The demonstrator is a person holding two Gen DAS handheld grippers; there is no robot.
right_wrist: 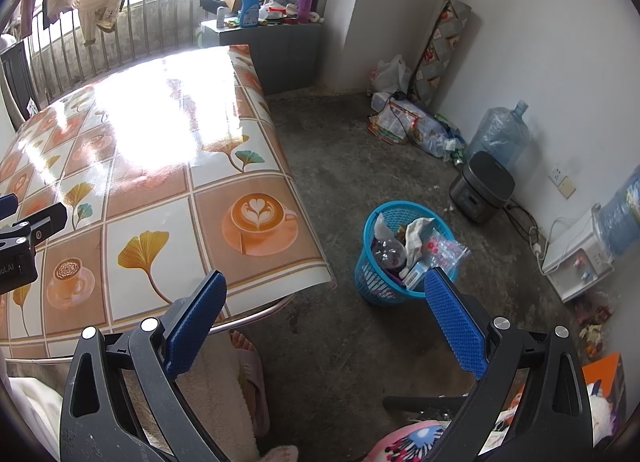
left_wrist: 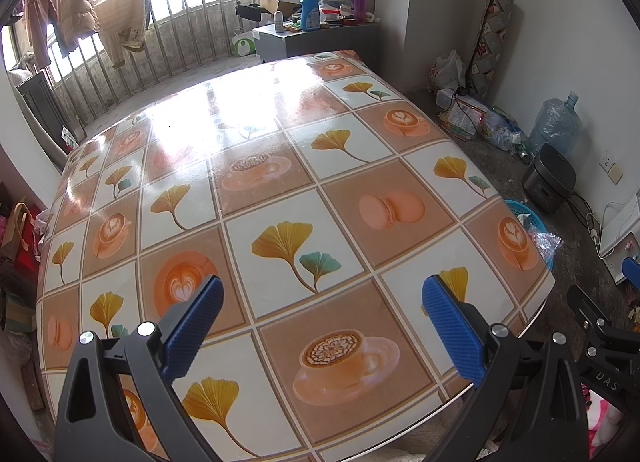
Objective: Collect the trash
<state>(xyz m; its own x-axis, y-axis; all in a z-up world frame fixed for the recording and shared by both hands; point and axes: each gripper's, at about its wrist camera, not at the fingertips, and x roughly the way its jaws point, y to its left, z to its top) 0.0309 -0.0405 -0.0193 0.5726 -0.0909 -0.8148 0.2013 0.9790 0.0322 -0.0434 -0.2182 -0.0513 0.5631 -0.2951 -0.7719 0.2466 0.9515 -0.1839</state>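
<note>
- Blue-padded fingers of my left gripper point(left_wrist: 322, 326) stand wide apart over the near part of the table point(left_wrist: 280, 165), gripping nothing.
- On the edge of the left wrist view I see part of the other tool, its black body stamped "DAS"; further letters are cut off.
- My right gripper point(right_wrist: 326, 316) is spread just as wide and empty, held past the table's corner above the concrete floor point(right_wrist: 340, 165).
- Trash sits in the blue basket point(right_wrist: 374, 282) on the floor, just beside that table corner: a clear plastic bottle point(right_wrist: 386, 250), crumpled paper and wrappers fill it.
- Tablecloth print shows latte cups, macarons and ginkgo leaves, with no writing I can read.
- A blue detergent bottle point(left_wrist: 310, 11) stands on the grey cabinet; its label is too small to read.
- A slippered foot point(right_wrist: 250, 366) shows under the table edge.
</note>
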